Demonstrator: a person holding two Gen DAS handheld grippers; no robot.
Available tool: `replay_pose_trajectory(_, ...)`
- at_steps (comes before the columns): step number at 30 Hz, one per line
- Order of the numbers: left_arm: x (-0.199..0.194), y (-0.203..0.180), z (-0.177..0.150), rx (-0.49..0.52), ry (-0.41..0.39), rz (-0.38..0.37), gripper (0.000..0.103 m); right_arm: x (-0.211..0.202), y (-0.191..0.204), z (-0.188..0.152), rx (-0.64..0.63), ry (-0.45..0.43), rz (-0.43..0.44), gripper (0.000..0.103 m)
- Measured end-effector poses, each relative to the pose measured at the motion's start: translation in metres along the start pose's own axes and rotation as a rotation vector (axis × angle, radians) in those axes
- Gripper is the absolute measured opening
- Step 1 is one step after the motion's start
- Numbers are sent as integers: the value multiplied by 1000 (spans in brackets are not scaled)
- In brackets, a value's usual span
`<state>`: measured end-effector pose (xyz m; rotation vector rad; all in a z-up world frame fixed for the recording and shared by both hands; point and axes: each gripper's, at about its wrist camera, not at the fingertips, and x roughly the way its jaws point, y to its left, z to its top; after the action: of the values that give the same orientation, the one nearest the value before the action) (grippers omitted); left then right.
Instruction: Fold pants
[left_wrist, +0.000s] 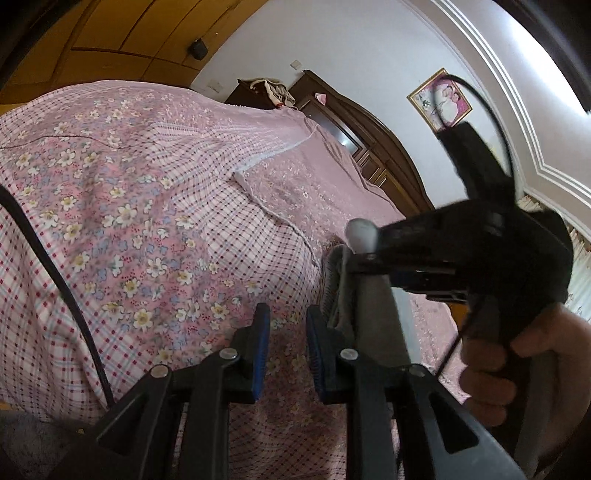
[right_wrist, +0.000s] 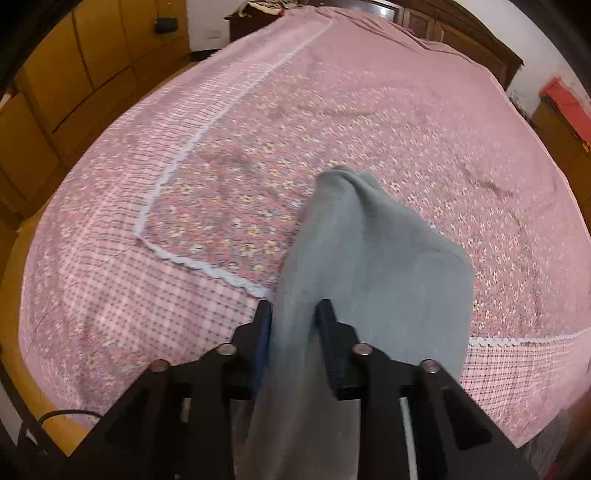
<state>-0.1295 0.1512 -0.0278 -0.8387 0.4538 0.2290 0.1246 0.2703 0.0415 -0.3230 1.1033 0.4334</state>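
Note:
The grey pants (right_wrist: 373, 258) hang from my right gripper (right_wrist: 293, 325), which is shut on a bunch of their cloth and holds them above the pink floral bedspread (right_wrist: 258, 155). In the left wrist view the right gripper (left_wrist: 373, 258) is at the right, held by a hand, with the ribbed grey waistband (left_wrist: 334, 284) hanging from it. My left gripper (left_wrist: 288, 332) is open and empty, just left of that hanging cloth, above the bedspread (left_wrist: 147, 221).
A dark wooden headboard (left_wrist: 369, 133) stands at the far end of the bed. Yellow-brown cabinets (right_wrist: 74, 74) line the left side. A black cable (left_wrist: 55, 266) runs over the bedspread at the left. A framed picture (left_wrist: 439, 99) hangs on the wall.

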Motion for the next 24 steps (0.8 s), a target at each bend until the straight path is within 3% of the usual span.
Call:
replay_pose_trajectory(4,4,-1,1,0,1,1,20,-21,-12,-3,38,-10,134,32)
replay_pose_trajectory(6,5,-2,1,2,1,2,20,-38,-24,-8,48,-17,243,32)
replay_pose_trajectory(10,4,-11,2,40,-6,-1,20,-53,-81,-32,72,-55,424,32)
replay_pose_trajectory(13,-11,-30,9,127,-55,-31,20,-45,-140,-58,145,-131,464,28)
replay_pose_trajectory(14,-15,-39,12,169,-70,-41,20,-37,-154,-63,142,-130,452,21)
replay_pose_trajectory(15,-18,-49,16,219,-83,-35,19,-27,-167,-69,148,-122,448,7)
replay_pose_trajectory(16,-20,-60,20,261,-94,-14,17,-20,-176,-73,165,-122,461,4)
replay_pose_trajectory(19,-12,-93,28,351,-61,-48,14,-7,-182,-82,176,-158,562,4)
replay_pose_trajectory(22,15,-130,22,478,-6,-20,14,-6,-173,-83,135,-230,625,4)
replay_pose_trajectory(24,38,-143,17,542,32,11,15,7,-162,-81,98,-225,591,4)
